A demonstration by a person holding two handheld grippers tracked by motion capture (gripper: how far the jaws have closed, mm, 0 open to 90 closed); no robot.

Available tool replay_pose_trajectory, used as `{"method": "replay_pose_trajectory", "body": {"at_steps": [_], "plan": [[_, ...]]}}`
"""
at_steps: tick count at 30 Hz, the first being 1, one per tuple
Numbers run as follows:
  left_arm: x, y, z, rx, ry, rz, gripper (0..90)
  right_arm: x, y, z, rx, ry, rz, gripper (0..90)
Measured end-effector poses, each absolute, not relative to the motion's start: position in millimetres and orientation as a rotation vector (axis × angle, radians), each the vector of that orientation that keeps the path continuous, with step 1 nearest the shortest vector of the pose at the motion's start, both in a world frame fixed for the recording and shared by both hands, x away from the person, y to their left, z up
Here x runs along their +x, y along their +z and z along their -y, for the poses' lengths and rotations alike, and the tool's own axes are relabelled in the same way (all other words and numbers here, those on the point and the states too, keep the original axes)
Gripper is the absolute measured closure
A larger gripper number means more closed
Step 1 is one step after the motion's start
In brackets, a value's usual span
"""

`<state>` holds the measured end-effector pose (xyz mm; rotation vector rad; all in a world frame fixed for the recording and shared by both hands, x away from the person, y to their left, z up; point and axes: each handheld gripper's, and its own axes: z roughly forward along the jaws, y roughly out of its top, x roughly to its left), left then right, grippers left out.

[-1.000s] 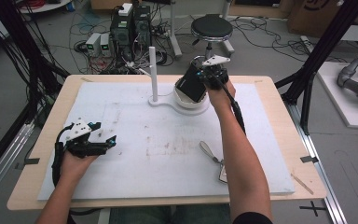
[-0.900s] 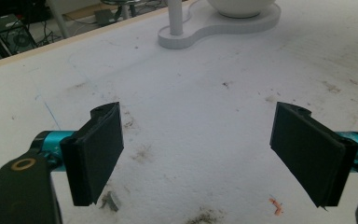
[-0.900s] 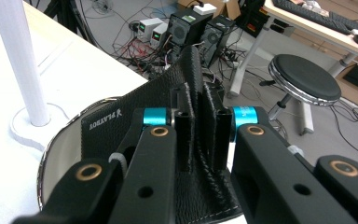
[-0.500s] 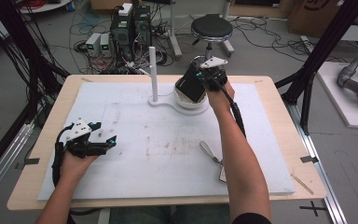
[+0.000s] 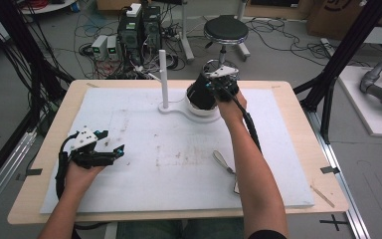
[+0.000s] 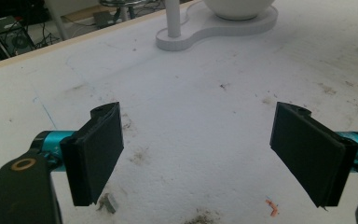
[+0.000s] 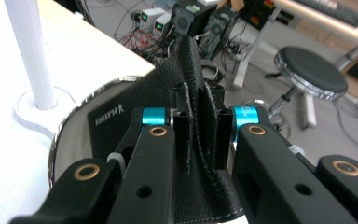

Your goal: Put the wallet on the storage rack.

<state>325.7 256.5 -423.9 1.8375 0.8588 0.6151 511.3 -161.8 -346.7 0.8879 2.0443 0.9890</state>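
My right gripper [image 5: 215, 83] is at the far side of the table, shut on a fold of a black leather pouch [image 5: 200, 95]. The pouch hangs just over a white bowl [image 5: 205, 112] that sits on a white base with an upright post [image 5: 163, 74]. In the right gripper view the jaws [image 7: 203, 122] pinch a stitched seam of the pouch [image 7: 121, 116], and a shiny metal rim curves along its left edge. My left gripper [image 5: 110, 154] rests low over the left part of the white board, open, with bare board between its pads [image 6: 98, 149].
A metal spoon-like piece [image 5: 223, 161] lies on the white board [image 5: 144, 124] beside the right forearm. A round black stool [image 5: 226, 29], computers and cables stand on the floor beyond the table's far edge. Small crumbs and stains dot the board [image 6: 200, 93].
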Motion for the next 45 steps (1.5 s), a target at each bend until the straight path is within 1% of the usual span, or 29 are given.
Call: {"method": "replay_pose_trajectory", "body": {"at_steps": [2, 4, 5, 9, 10, 11, 12, 16, 19, 24, 26, 28, 34, 39, 45], "plan": [[326, -424, -256, 1.837, 0.612, -0.860, 17.1, 512, -348, 166, 0.904, 0.984, -2.058, 77.9], [326, -424, -256, 1.839, 0.612, -0.857, 17.1, 513, -349, 169, 0.948, 0.960, -2.054, 62.2], [326, -424, -255, 1.836, 0.612, -0.858, 17.1, 514, -350, 173, 0.975, 0.974, -2.068, 57.4], [326, -424, -256, 1.838, 0.612, -0.859, 17.1, 512, -345, 181, 1.006, 0.997, -2.054, 48.2], [326, -424, -256, 1.838, 0.611, -0.860, 17.1, 509, -339, 184, 1.003, 1.012, -2.036, 46.3], [326, -424, -256, 1.839, 0.612, -0.860, 17.1, 509, -339, 184, 1.003, 1.012, -2.036, 46.3], [327, -424, -256, 1.842, 0.613, -0.860, 17.1, 505, -332, 188, 0.991, 1.031, -2.022, 42.5], [326, -424, -255, 1.837, 0.611, -0.862, 17.1, 496, -323, 196, 1.009, 1.073, -2.021, 39.9], [326, -424, -255, 1.841, 0.611, -0.858, 17.1, 481, -316, 203, 0.986, 1.103, -2.008, 39.2], [325, -421, -255, 1.832, 0.604, -0.850, 17.1, 460, -304, 220, 1.008, 1.151, -2.020, 34.6], [324, -420, -257, 1.819, 0.603, -0.850, 17.1, 445, -302, 232, 0.998, 1.206, -2.006, 33.7], [324, -419, -259, 1.811, 0.606, -0.856, 17.1, 440, -303, 236, 1.002, 1.208, -2.015, 32.5], [325, -420, -256, 1.814, 0.597, -0.851, 17.1, 410, -321, 257, 1.012, 1.242, -2.009, 30.9], [328, -421, -256, 1.814, 0.592, -0.847, 17.1, 391, -342, 271, 1.030, 1.254, -2.011, 29.4], [335, -423, -254, 1.784, 0.574, -0.854, 17.1, 374, -358, 285, 1.062, 1.253, -1.990, 27.3]]}}
